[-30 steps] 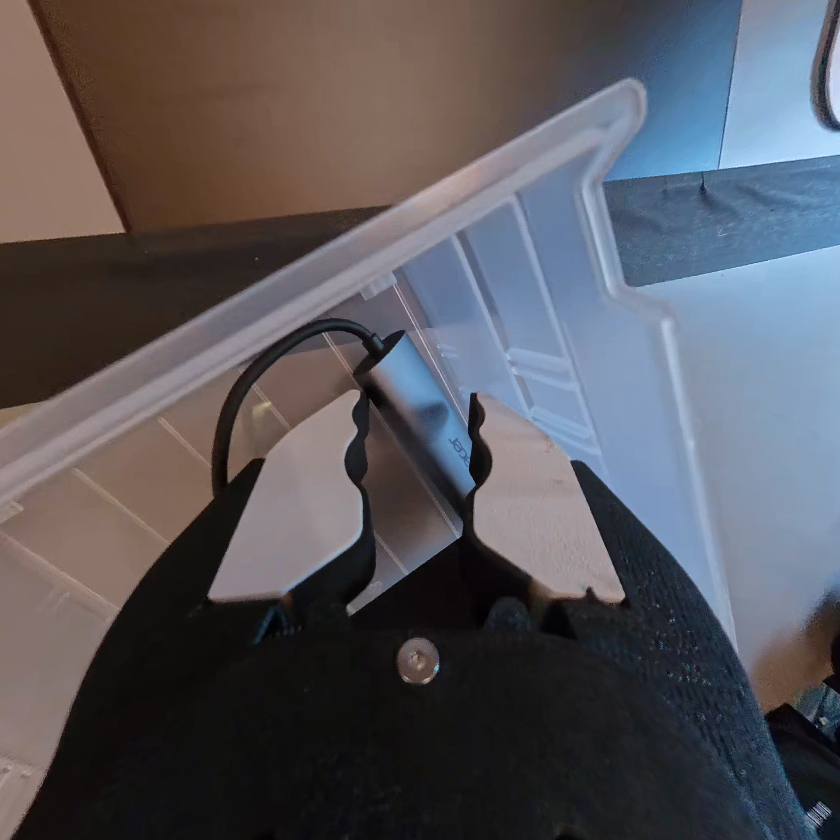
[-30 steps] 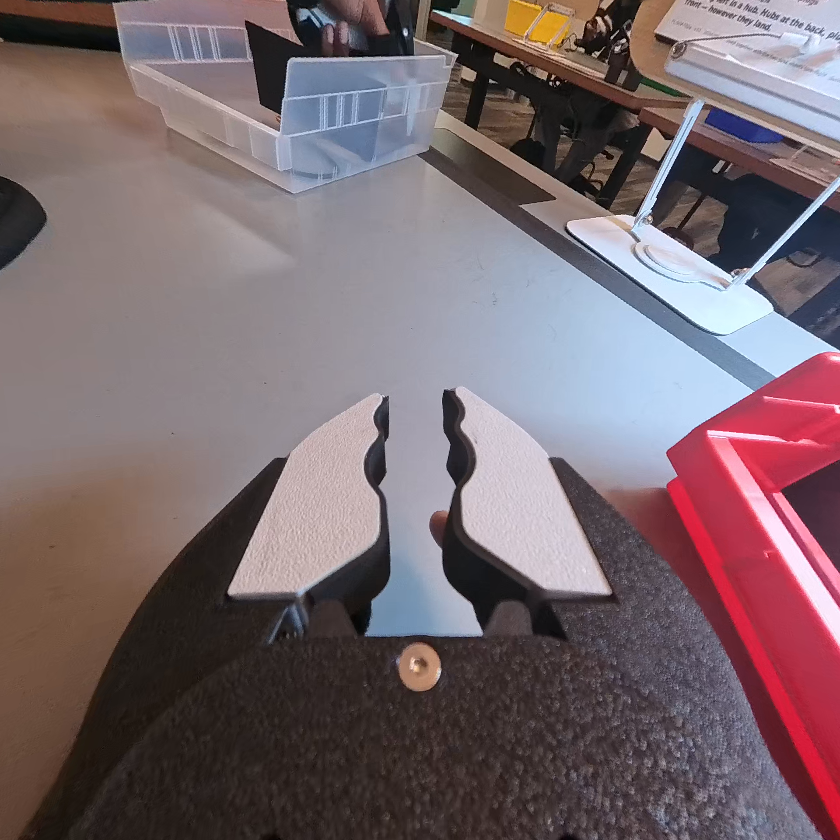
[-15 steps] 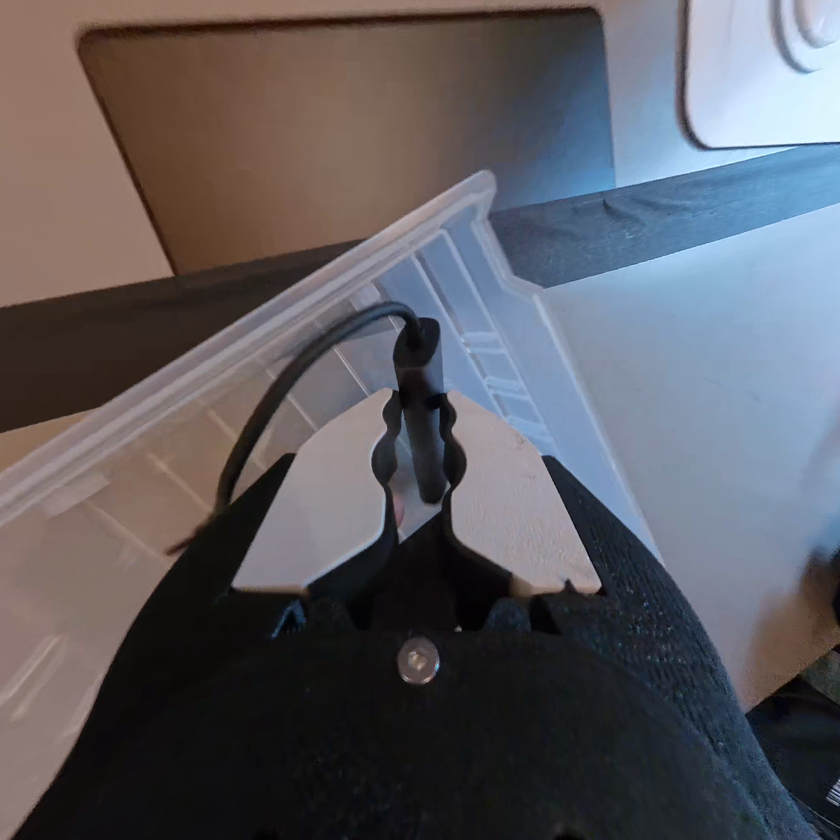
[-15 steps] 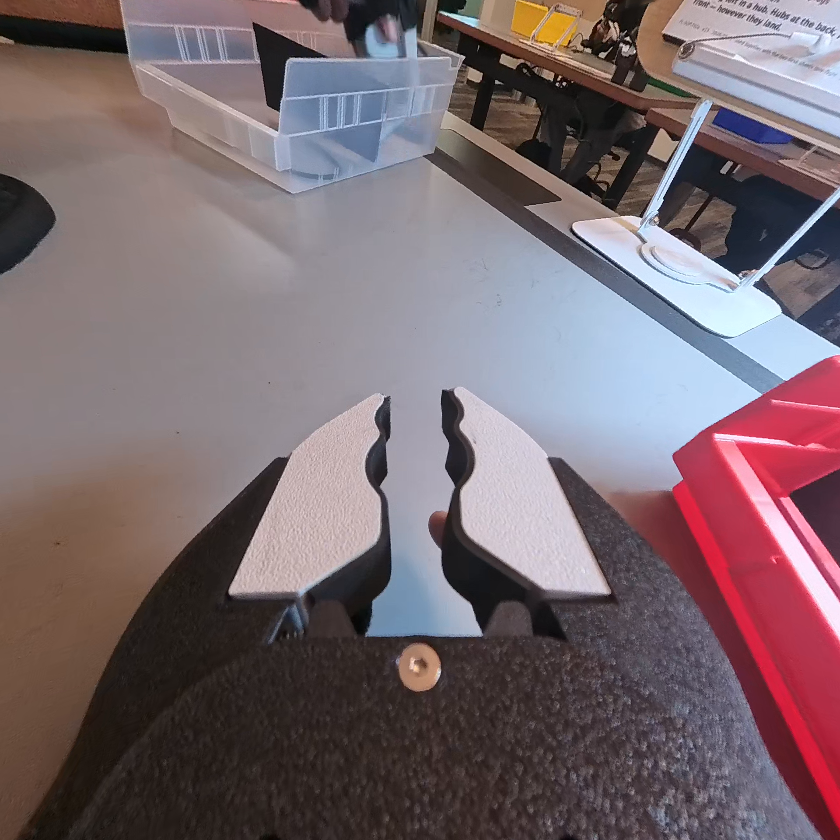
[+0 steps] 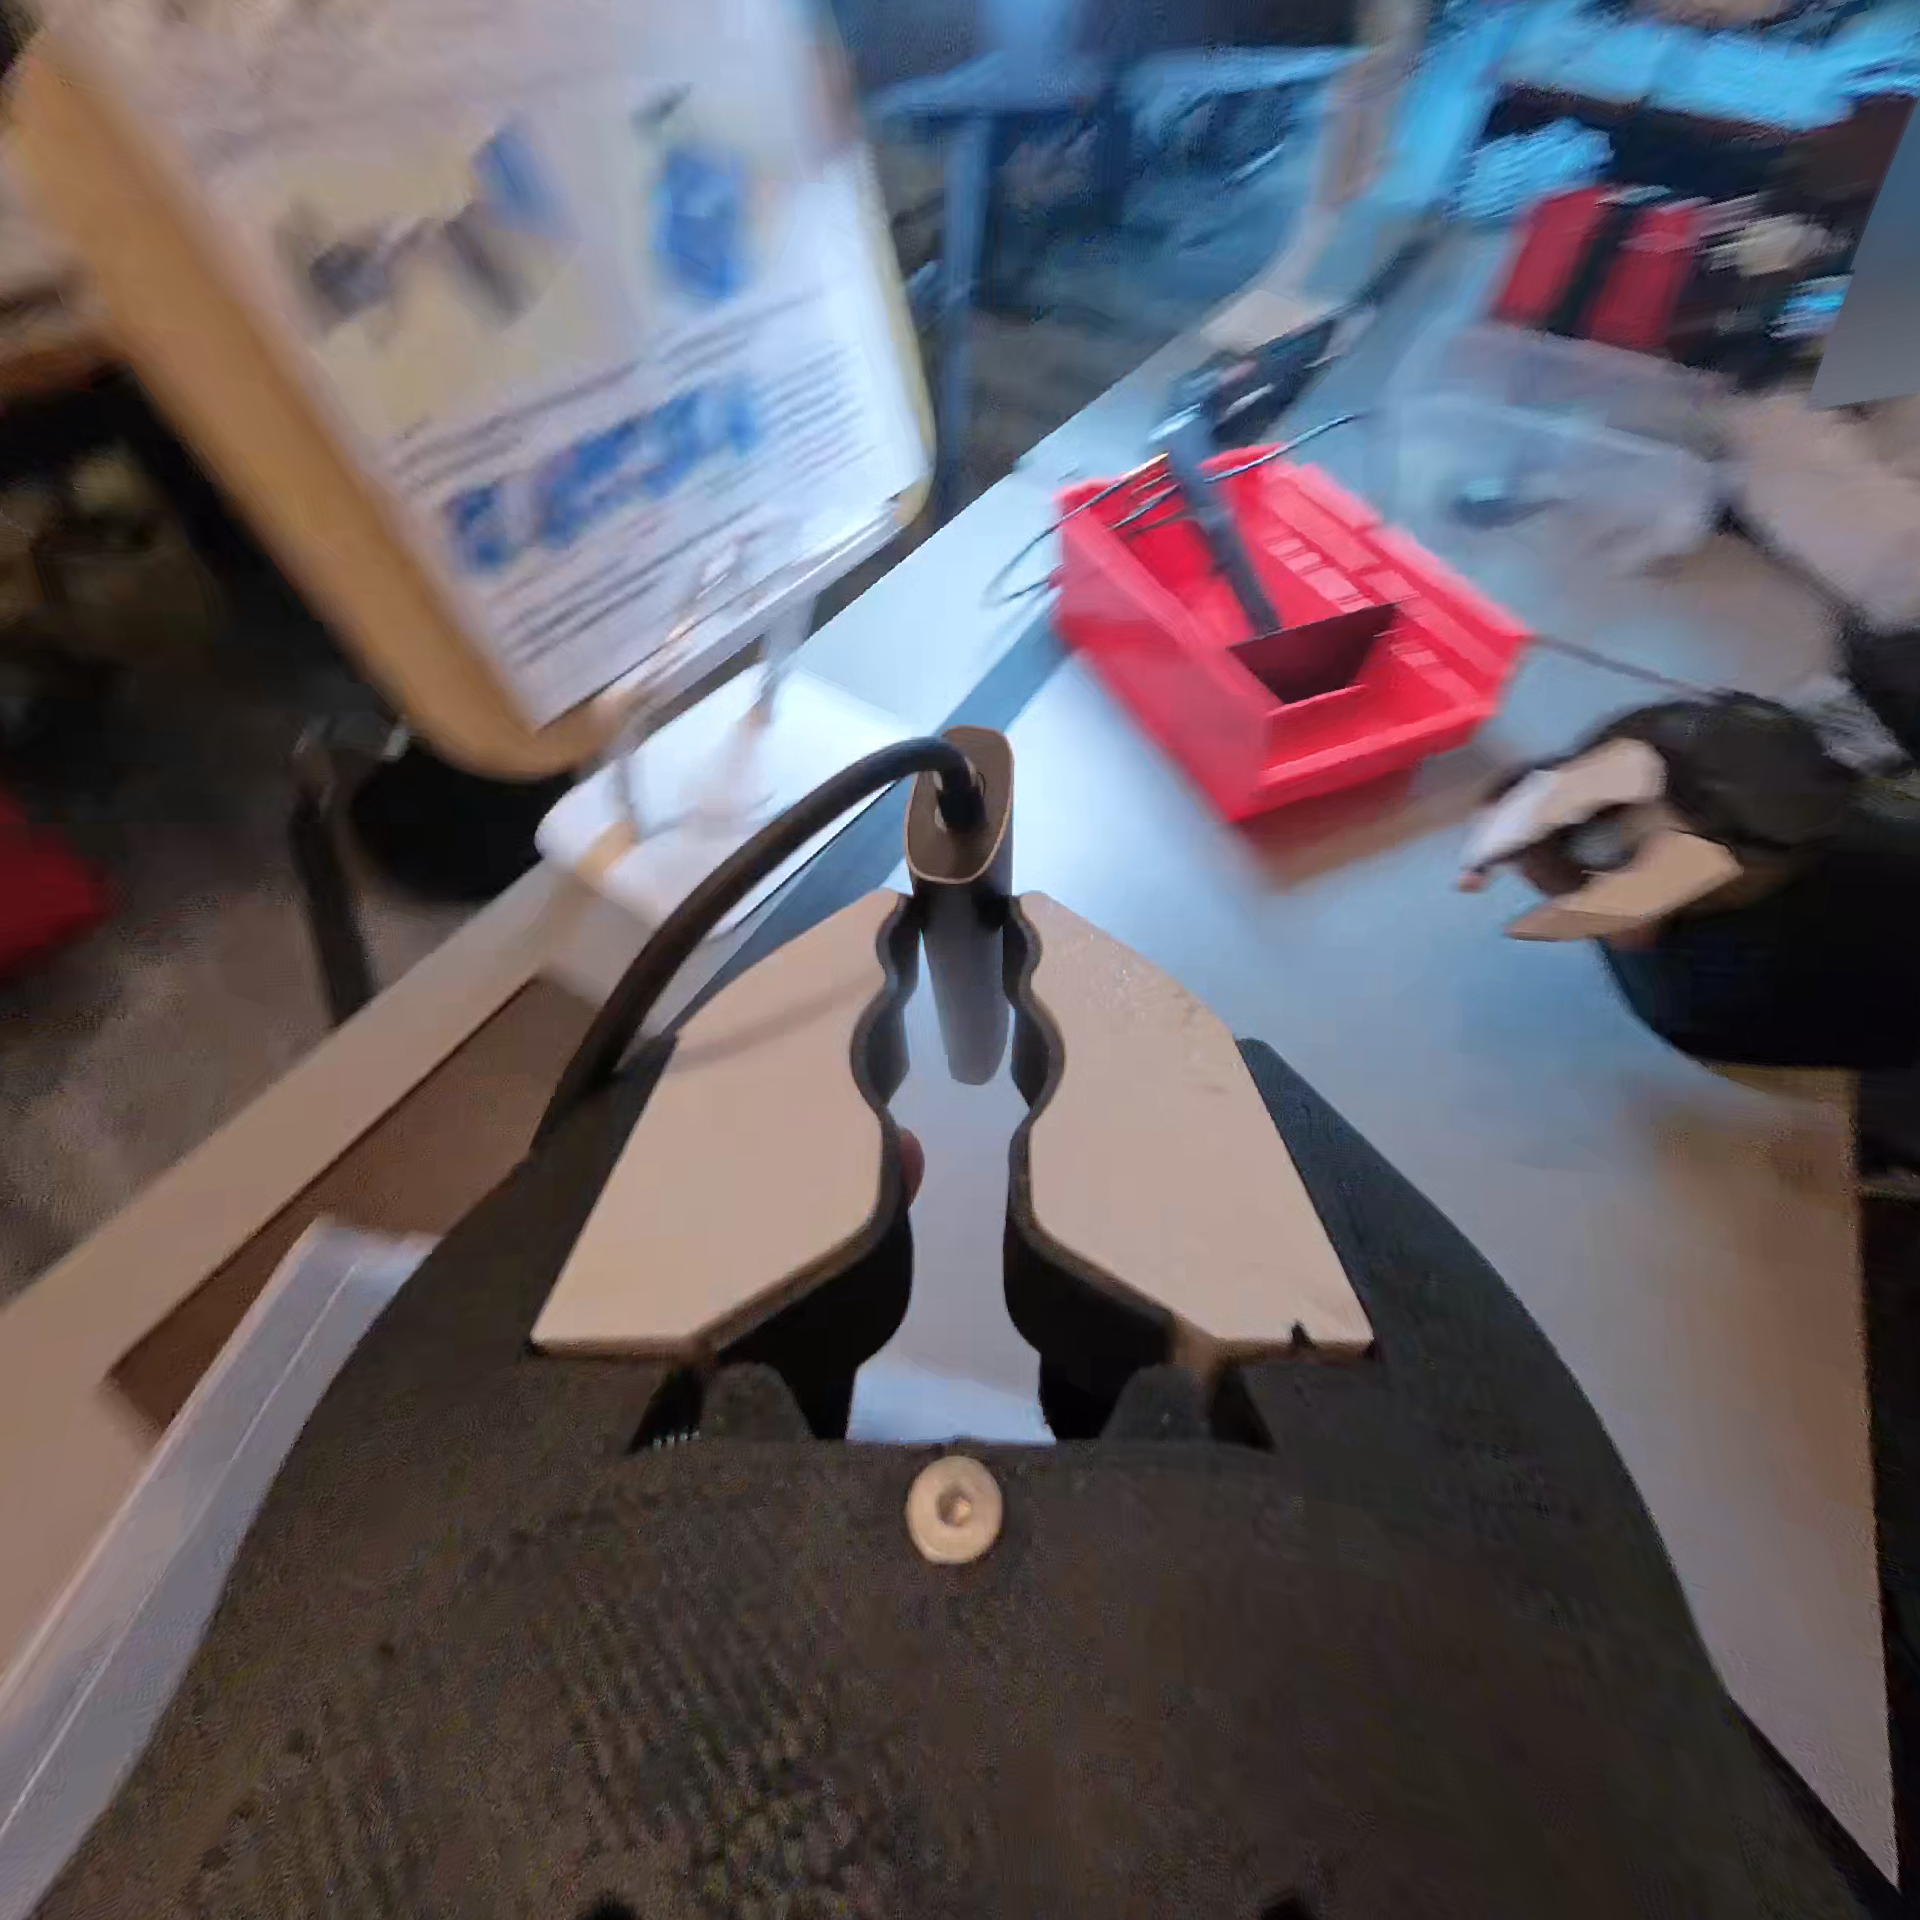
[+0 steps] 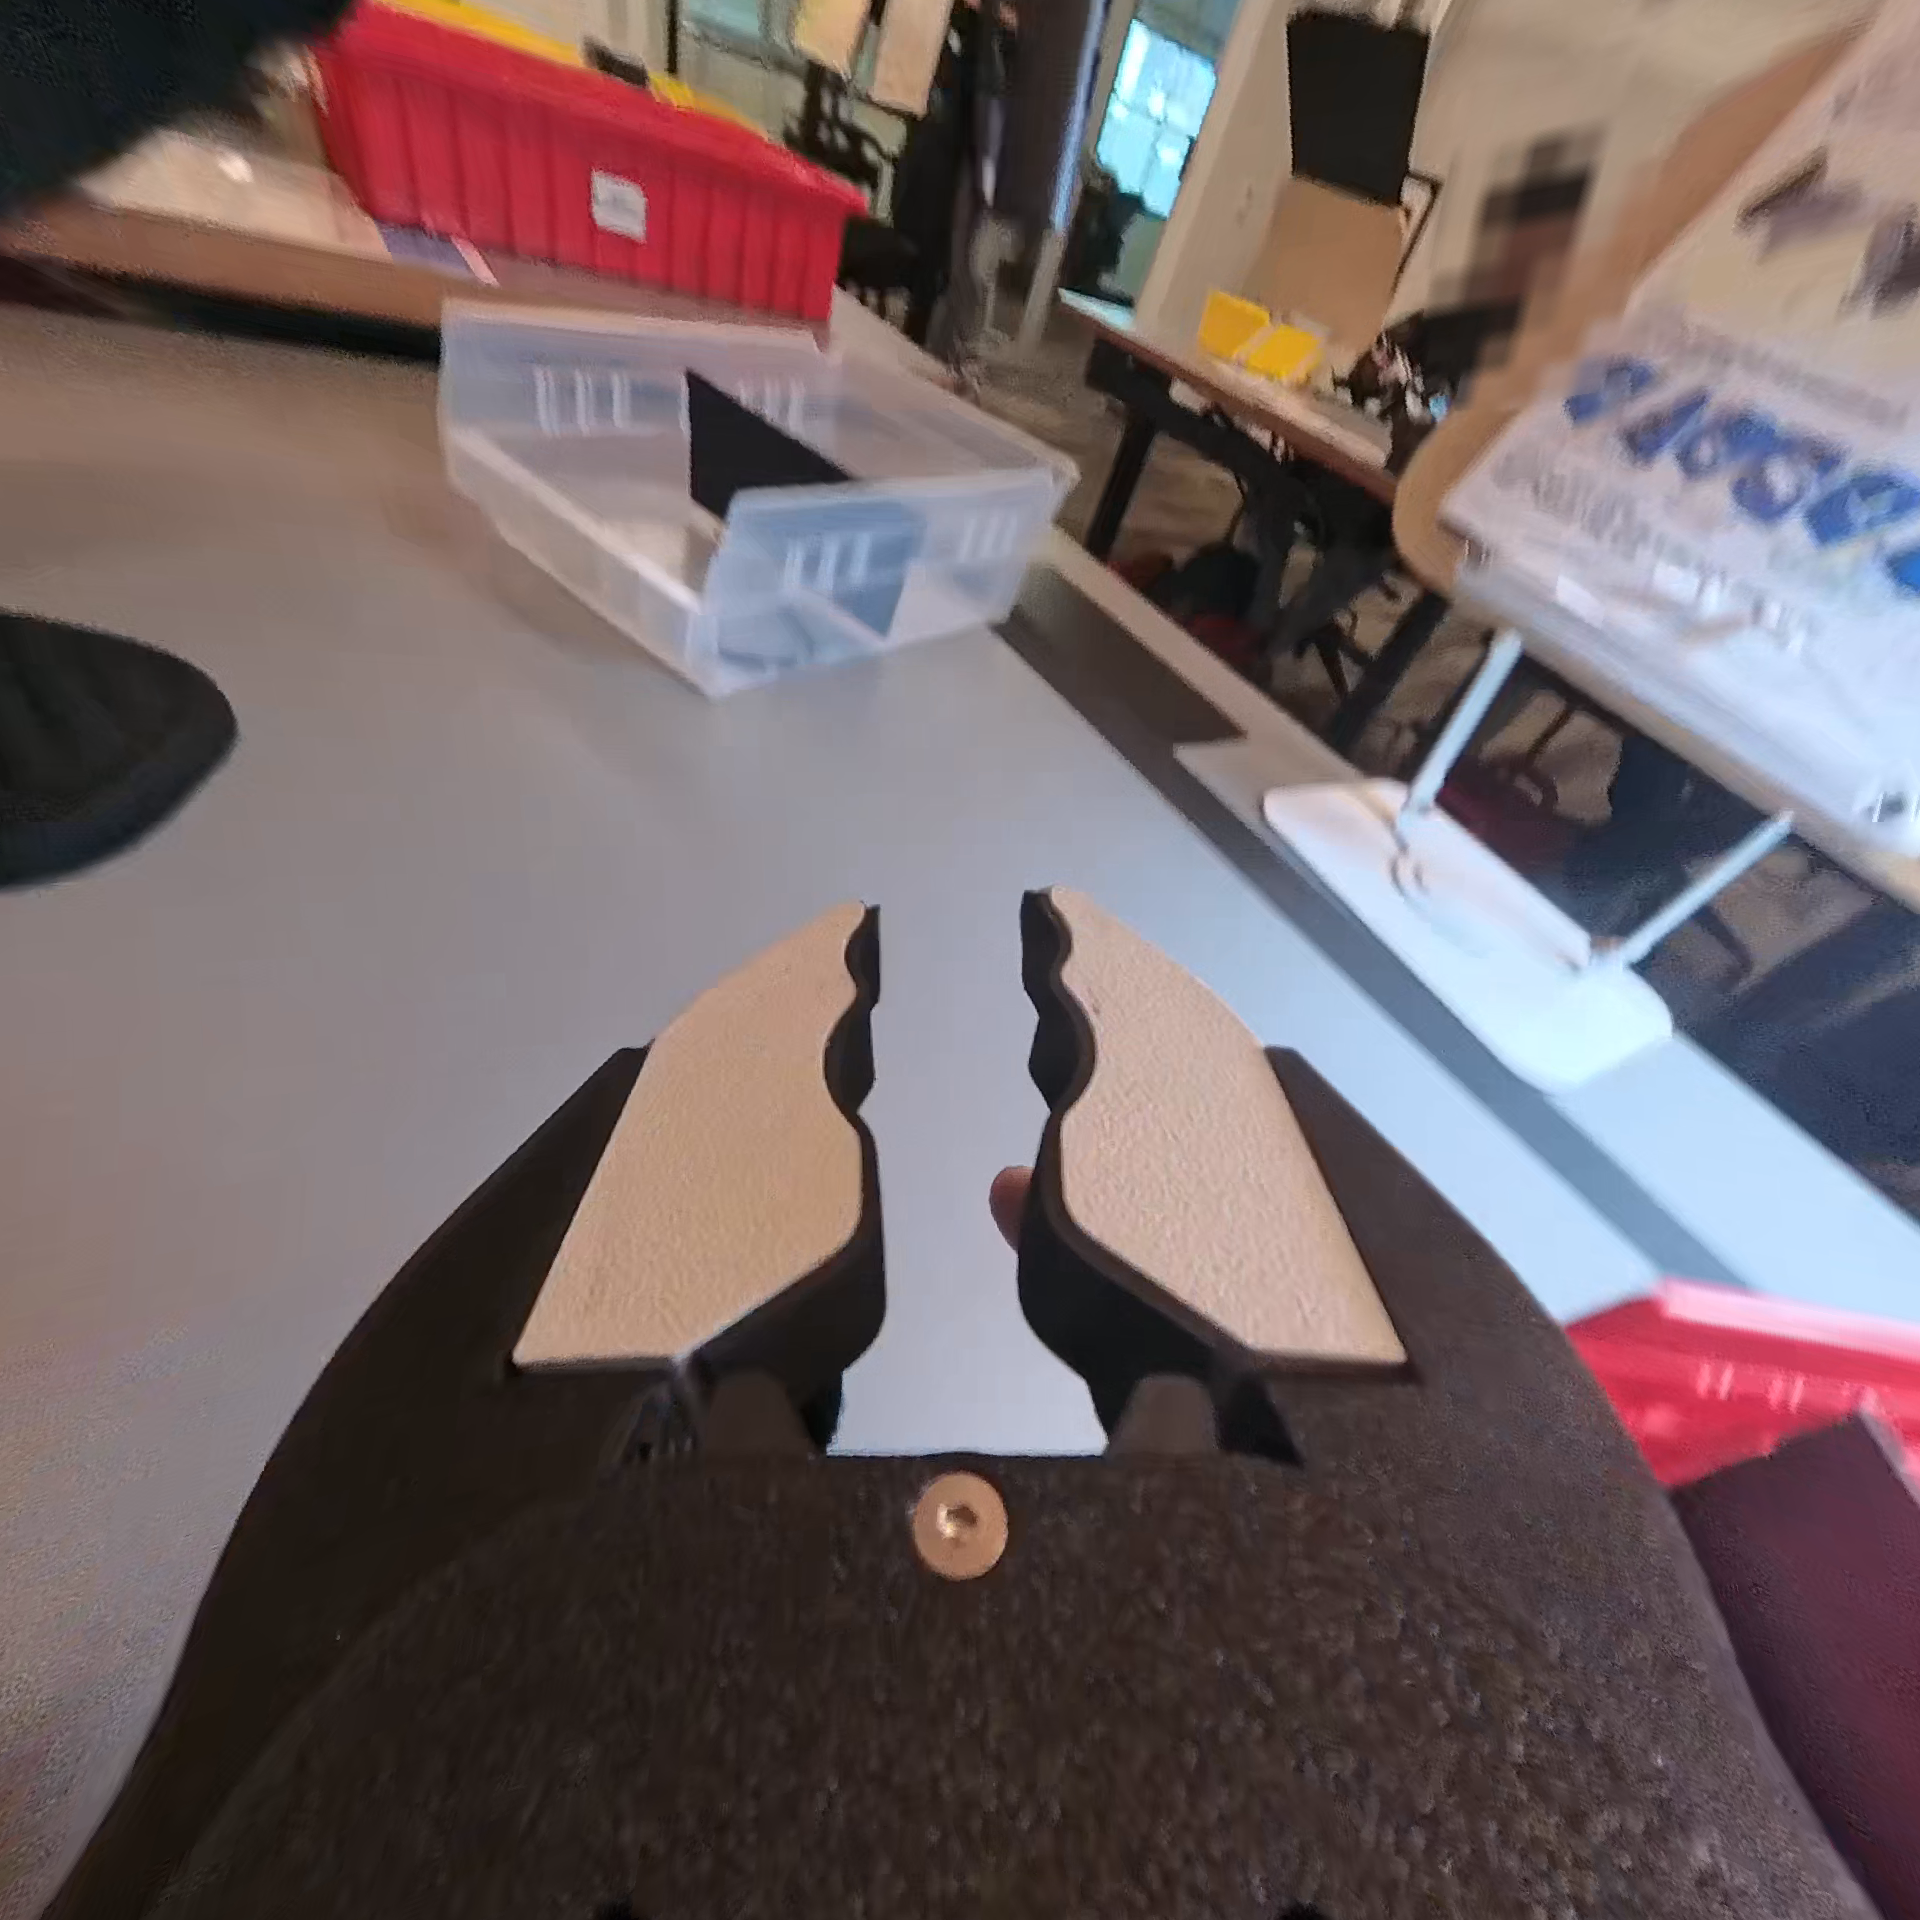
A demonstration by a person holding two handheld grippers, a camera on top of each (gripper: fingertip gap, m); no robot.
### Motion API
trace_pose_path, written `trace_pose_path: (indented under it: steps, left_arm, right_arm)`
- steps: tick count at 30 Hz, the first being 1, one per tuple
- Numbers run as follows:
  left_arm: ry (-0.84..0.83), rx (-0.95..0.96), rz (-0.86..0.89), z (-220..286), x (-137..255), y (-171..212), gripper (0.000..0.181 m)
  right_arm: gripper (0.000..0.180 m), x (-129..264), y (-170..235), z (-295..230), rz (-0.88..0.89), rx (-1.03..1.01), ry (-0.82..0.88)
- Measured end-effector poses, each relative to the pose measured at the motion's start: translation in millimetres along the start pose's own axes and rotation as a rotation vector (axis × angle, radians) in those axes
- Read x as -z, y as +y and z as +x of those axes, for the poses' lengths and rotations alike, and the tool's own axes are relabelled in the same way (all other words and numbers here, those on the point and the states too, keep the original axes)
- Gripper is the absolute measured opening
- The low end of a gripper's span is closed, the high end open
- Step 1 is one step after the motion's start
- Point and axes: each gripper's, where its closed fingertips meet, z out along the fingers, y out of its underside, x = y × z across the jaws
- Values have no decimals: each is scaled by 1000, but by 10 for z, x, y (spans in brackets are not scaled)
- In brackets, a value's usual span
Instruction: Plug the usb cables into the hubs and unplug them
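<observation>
Holding a thin grey hub (image 5: 961,940) tight between its two fingers, the left gripper (image 5: 958,914) is up in the air over the grey table (image 5: 1403,1091). The hub is standing up on its end, and a black cable (image 5: 727,894) is coming out of its top and bending down to the left. A red bin (image 5: 1278,623) with dark cables in it is sitting farther back on the table. The right gripper (image 5: 1600,852) is showing blurry at the right side. In the right wrist view, the right gripper (image 6: 949,914) is hanging low over the table with its fingers a little apart and nothing between them. A clear plastic bin (image 6: 727,499) is sitting far ahead of it, and a white stand (image 6: 1455,894) holding a sign is standing off to the right
</observation>
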Motion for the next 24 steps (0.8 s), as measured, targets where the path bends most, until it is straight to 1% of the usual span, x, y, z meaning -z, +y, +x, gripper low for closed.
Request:
trace_pose_path:
  steps: [2,3,5,7,9,10,12,13,16,17,18,20,22,24]
  left_arm:
    - [128,-98,120,642,-66,-140,16]
    - [192,-139,184,949,-95,-187,16]
    - [275,-191,318,1429,-145,-281,15]
    - [368,-218,427,1797,-181,-349,16]
    - [428,-246,482,2008,-242,-358,15]
    - [452,-267,511,2077,-267,-357,16]
    - [518,-265,553,2165,-298,-341,15]
    - [529,-251,568,2157,-322,-325,16]
    - [552,-169,515,2019,-463,-195,16]
    - [508,-149,479,1913,-535,-145,3]
    - [439,-142,464,1785,-585,-113,3]
    - [393,-136,416,1659,-589,-42,12]
    - [284,-144,407,1525,-549,-75,20]
    - [144,-246,406,1473,-521,-109,23]
  right_arm:
    - [31,-89,-415,5,66,33,-45]
    - [37,-131,-625,-4,102,41,-70]
    - [50,-200,-1009,-53,184,21,-134]
    - [61,-258,-1273,-103,256,-12,-187]
    - [61,-292,-1414,-119,315,-36,-207]
    - [51,-289,-1437,-137,336,-43,-223]
    - [19,-226,-1454,-171,402,-24,-245]
    - [18,-187,-1446,-156,419,15,-230]
    - [17,-96,-1372,-2,334,131,-165]
    - [18,-43,-1362,89,314,173,-120]
    - [17,18,-1344,168,290,220,-86]
    - [17,140,-1306,368,231,285,8]
    - [17,226,-1235,555,150,361,106]
    - [17,208,-1012,610,-25,435,111]
